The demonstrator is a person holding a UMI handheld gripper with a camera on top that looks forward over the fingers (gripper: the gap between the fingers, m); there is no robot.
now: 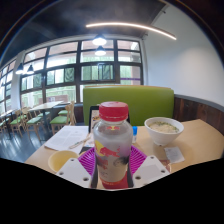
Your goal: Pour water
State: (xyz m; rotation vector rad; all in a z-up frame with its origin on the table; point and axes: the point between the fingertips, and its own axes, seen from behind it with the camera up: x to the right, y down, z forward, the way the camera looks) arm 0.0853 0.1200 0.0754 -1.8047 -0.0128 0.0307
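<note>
In the gripper view, the bottle (113, 145) stands straight up between the two fingers of the tongs (113, 168). It is clear, with a red cap on top and some pale stuff or water inside. Its long side runs up and down. The purple pads (88, 160) sit tight on both sides of it, so the tongs look closed on the bottle and holding it.

The bowl (163, 127) is a little beyond the fingers, off toward the far right part of the table (205, 140). I think the water should go there, so the bottle would have to tip that way.

A yellow plate (62, 159) lies near the left finger, and white paper (66, 135) lies past it.

The bottom of the bottle is cut off, so I cannot tell if it rests on the table. What is in the bowl is hard to make out.
</note>
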